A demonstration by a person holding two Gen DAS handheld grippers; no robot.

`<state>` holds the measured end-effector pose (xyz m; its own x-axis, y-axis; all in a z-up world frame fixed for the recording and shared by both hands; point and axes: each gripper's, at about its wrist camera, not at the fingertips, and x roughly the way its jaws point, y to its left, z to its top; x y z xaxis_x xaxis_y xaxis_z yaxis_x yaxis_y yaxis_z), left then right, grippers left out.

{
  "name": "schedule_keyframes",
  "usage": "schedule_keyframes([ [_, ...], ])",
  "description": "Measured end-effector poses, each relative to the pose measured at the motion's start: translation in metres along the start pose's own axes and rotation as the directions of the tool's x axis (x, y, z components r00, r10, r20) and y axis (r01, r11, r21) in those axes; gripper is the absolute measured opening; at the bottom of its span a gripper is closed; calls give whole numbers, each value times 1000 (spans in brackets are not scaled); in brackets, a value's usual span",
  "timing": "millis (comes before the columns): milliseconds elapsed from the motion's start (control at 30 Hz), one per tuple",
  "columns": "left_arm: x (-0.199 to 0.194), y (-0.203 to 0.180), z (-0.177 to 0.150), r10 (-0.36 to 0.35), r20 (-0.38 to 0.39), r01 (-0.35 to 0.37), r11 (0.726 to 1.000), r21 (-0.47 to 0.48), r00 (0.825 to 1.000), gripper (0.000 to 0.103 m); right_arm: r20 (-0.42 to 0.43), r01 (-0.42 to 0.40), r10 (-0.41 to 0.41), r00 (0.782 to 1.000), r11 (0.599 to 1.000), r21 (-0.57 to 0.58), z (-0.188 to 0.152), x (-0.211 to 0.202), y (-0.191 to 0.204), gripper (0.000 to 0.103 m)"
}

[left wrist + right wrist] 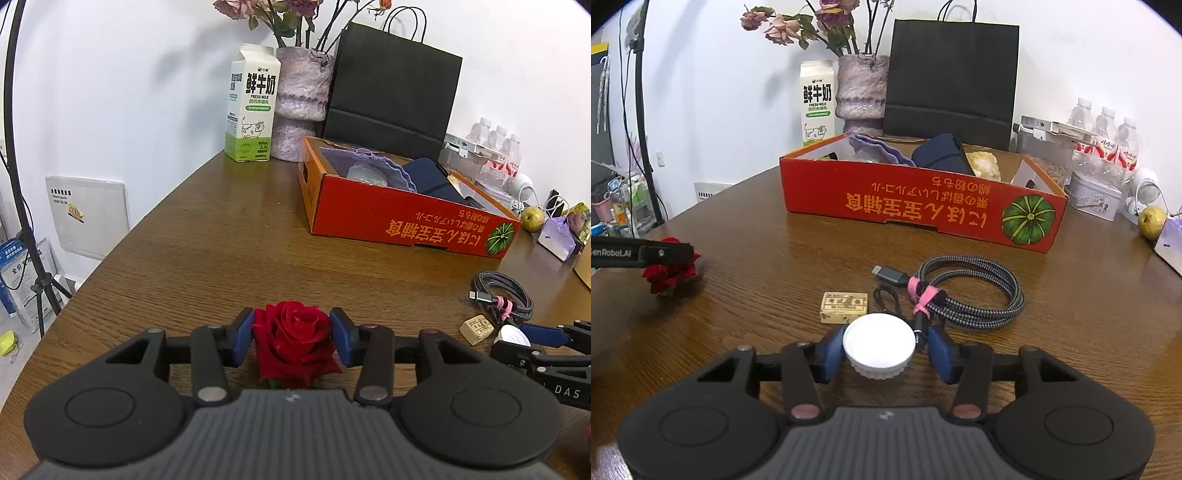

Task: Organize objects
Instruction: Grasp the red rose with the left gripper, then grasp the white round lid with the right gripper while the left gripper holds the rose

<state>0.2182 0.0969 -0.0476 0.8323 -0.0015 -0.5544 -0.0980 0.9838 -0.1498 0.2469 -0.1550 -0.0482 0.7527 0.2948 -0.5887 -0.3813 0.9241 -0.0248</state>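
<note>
My left gripper (291, 341) clamped the red rose (297, 341) on the desk (221, 240); my right gripper (882, 350) had narrowed around a white lid (879, 345) (right pad apart).

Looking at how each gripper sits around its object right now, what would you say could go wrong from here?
1. The left gripper pinches the red rose at the bloom; soft petals may crush or slip out when lifted.
2. The right gripper has a visible gap on one side of the white round lid, so the grip may be lopsided and the lid could pop free.
3. The braided cable and small beige block lie just ahead of the lid and could be nudged.
</note>
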Motion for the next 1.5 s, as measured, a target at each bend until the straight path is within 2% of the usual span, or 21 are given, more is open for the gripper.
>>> schedule_keyframes([
  [567, 2, 4, -2, 18, -10, -18, 1000, -14, 1000, 45, 84, -10, 10, 996, 1000, -2, -9, -26, 3, 45],
  [767, 1, 3, -3, 26, -10, -26, 1000, -10, 1000, 45, 64, -21, 21, 998, 1000, -7, -14, -29, 1, 46],
  [833, 1, 3, -3, 28, -10, -28, 1000, -11, 1000, 45, 46, -32, 32, 998, 999, -14, -15, -28, 2, 54],
  [900, 1, 4, -3, 28, -10, -29, 1000, -12, 1000, 45, 23, -29, 30, 999, 999, -20, -15, -25, 4, 54],
  [1000, 1, 4, -3, 28, -9, -28, 1000, -12, 1000, 45, -13, -36, 36, 999, 999, 0, -15, -19, 0, 52],
  [1033, 1, 4, -3, 27, -9, -27, 1000, -14, 1000, 45, -10, -29, 29, 1000, 1000, 1, -15, -19, 0, 43],
  [1100, 1, 4, -4, 26, -10, -26, 1000, -16, 1000, 45, -2, -20, 20, 1000, 1000, -8, -16, -21, 2, 39],
  [1500, -1, 0, -6, 30, -7, -30, 1000, 0, 1000, 44, 48, -5, 5, 999, 1000, 1, -21, -44, -5, 39],
])
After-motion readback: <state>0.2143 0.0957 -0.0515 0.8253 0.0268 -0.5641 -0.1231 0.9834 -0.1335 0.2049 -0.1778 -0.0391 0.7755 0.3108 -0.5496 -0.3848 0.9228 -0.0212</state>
